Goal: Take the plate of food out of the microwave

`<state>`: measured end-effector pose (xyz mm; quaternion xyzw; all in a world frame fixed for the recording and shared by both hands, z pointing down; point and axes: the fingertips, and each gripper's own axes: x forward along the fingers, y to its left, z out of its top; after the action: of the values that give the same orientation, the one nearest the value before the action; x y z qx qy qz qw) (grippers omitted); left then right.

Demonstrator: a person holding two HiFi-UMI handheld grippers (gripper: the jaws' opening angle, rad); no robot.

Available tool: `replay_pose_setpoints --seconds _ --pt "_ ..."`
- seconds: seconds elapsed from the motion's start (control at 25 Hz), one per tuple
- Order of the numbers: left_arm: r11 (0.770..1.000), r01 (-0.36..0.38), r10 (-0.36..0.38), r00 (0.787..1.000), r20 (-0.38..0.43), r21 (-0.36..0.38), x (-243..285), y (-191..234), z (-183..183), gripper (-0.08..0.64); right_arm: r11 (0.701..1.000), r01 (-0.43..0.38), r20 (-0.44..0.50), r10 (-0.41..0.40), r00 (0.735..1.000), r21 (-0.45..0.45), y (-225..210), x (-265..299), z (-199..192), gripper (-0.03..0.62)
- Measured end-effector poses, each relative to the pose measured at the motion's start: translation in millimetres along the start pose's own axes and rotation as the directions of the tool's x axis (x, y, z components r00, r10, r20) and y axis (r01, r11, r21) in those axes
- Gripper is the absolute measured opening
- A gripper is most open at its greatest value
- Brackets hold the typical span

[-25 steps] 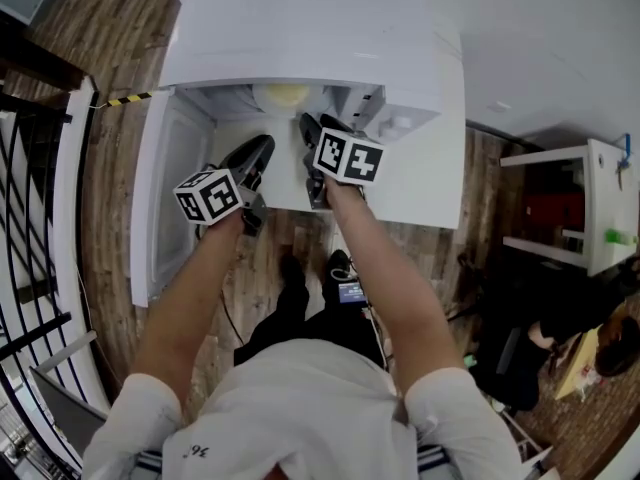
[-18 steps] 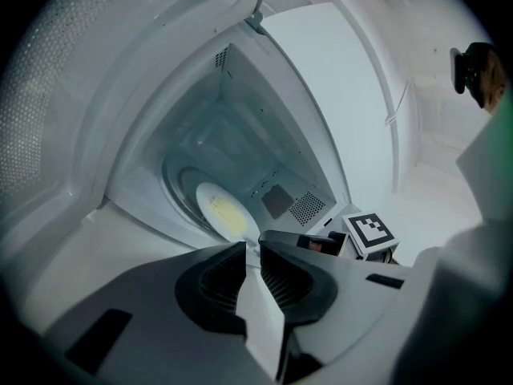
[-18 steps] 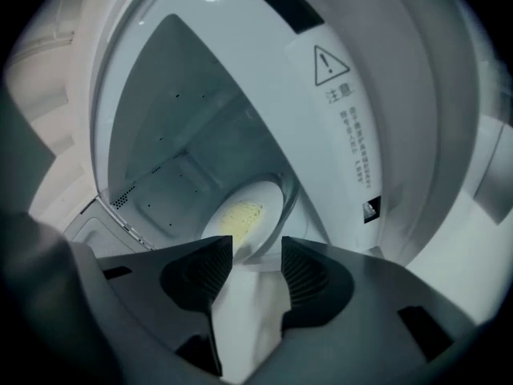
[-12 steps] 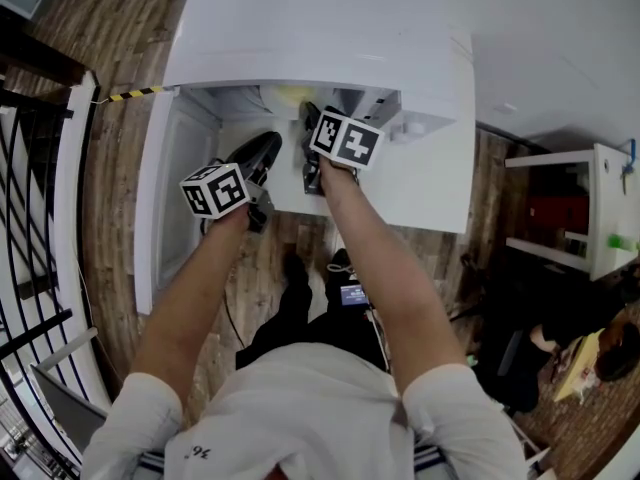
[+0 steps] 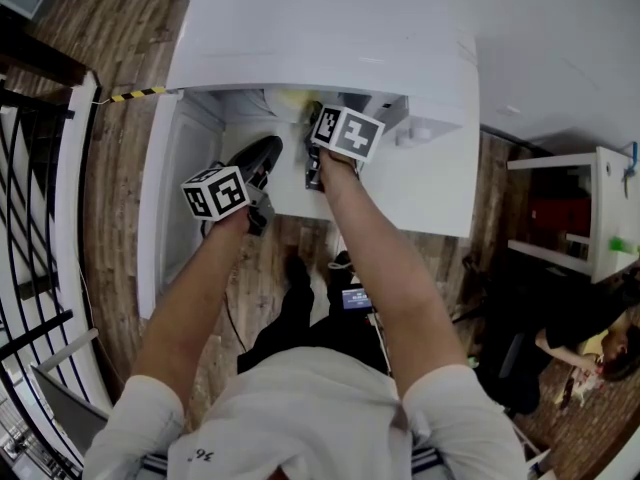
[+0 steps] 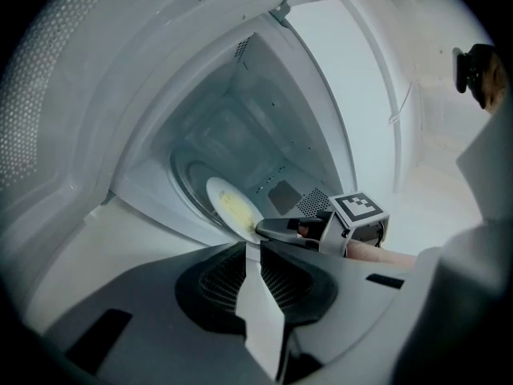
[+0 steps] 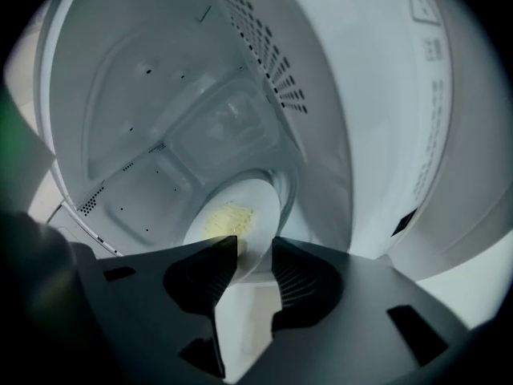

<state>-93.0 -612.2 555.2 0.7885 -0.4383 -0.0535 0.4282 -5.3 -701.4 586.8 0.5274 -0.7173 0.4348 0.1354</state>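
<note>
The white microwave (image 5: 320, 28) stands with its door (image 5: 165, 198) swung open to the left. Inside, a white plate (image 7: 248, 203) with yellow food (image 7: 226, 219) lies on the glass turntable (image 6: 186, 184). From the head view only a yellow sliver of the plate (image 5: 290, 96) shows. My right gripper (image 7: 255, 243) reaches into the cavity; its jaws have just been closing and stand open, the plate's near rim between them. The left gripper view shows the right gripper (image 6: 271, 229) at the plate's (image 6: 228, 207) edge. My left gripper (image 6: 252, 245) waits at the opening, shut and holding nothing.
A white counter (image 5: 430, 183) carries the microwave. A black railing (image 5: 40, 168) runs along the left. A white shelf unit (image 5: 590, 208) stands at the right, and a person (image 5: 590, 343) sits low at the right. Wooden floor (image 5: 260, 278) lies below.
My right gripper has gone deeper into the microwave, towards the plate. Less of the plate shows under the microwave's top. The left gripper has barely shifted.
</note>
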Motion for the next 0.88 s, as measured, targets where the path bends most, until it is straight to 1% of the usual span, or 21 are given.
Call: replay_pose_setpoints --seconds 0.16,0.2,0.36,0.48,0.68,0.88 --pt "1.0 0.005 -0.005 1.0 0.005 -0.007 3 5 3 0.038 1.0 -0.012 0.006 0.012 1.0 0.024 -1 -4 1 0.12" --pt "1.0 0.009 -0.009 1.0 0.007 -0.013 4 6 4 0.05 0.999 -0.016 0.007 0.015 1.0 0.03 0 -5 1 0.114" --pt "0.998 0.04 -0.04 0.999 0.004 -0.055 15 6 4 0.135 0.996 -0.043 0.01 0.043 0.999 0.084 1 -12 1 0.09" --pt "0.996 0.054 -0.054 0.999 0.005 -0.075 23 7 4 0.176 0.991 -0.06 0.007 0.06 0.998 0.122 -2 -16 0 0.08" --pt "0.992 0.067 -0.063 0.997 0.039 -0.108 32 13 12 0.184 0.984 -0.081 0.011 0.08 0.997 0.161 -10 -24 0 0.071" --pt "0.977 0.147 -0.138 0.988 0.071 -0.153 40 13 19 0.184 0.965 -0.12 0.002 0.123 0.992 0.233 -17 -31 -7 0.066"
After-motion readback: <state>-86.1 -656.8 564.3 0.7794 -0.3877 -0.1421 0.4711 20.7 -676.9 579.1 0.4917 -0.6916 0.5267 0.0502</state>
